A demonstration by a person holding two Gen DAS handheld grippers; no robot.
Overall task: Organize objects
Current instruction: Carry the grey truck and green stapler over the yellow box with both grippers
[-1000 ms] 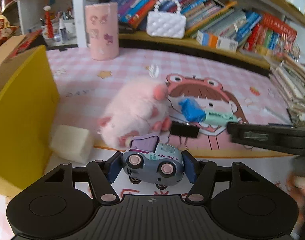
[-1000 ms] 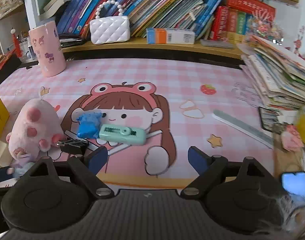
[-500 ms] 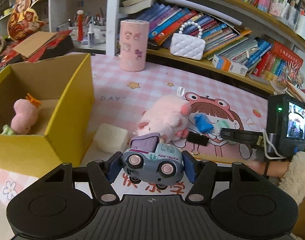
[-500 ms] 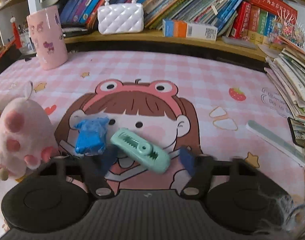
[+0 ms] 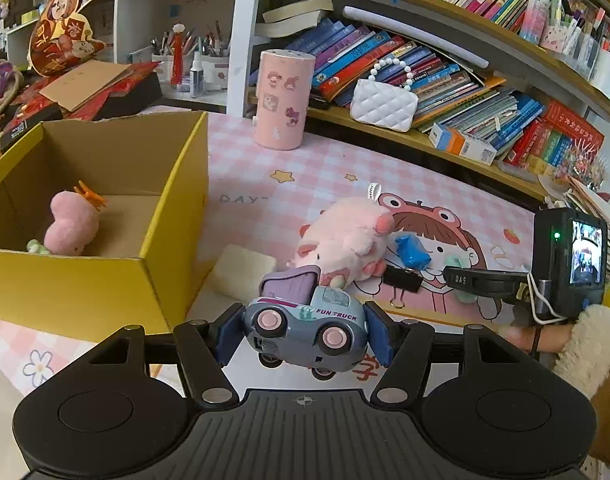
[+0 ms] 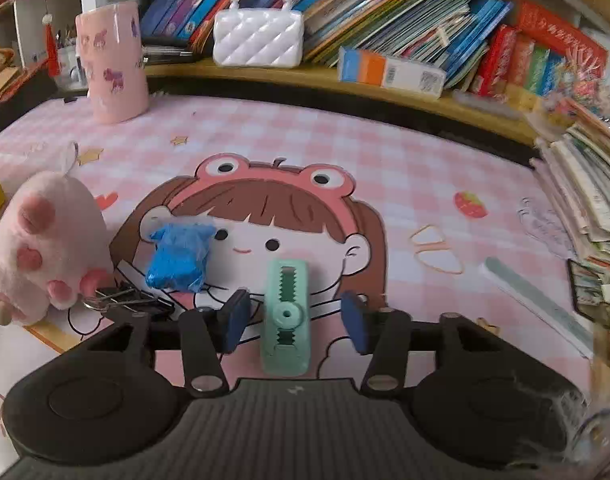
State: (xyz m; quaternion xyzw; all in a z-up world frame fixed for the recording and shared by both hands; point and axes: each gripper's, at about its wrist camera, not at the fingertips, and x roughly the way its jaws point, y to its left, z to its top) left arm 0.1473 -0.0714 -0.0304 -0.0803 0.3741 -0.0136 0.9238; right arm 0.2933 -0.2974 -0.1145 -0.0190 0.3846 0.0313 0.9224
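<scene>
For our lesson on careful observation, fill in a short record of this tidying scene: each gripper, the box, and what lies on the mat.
left gripper: shut on the toy truck, held clear of the mat
right gripper: fingers closing, green clip between them, not yet touched
yellow box: open, holds a small pink plush
mat: large pink plush, blue wrapped piece, black binder clip

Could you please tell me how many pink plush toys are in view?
2. The small pink plush lies inside the yellow box. The larger pink plush lies on the pink mat, beside the blue wrapper. The box's near wall may hide more.
</scene>
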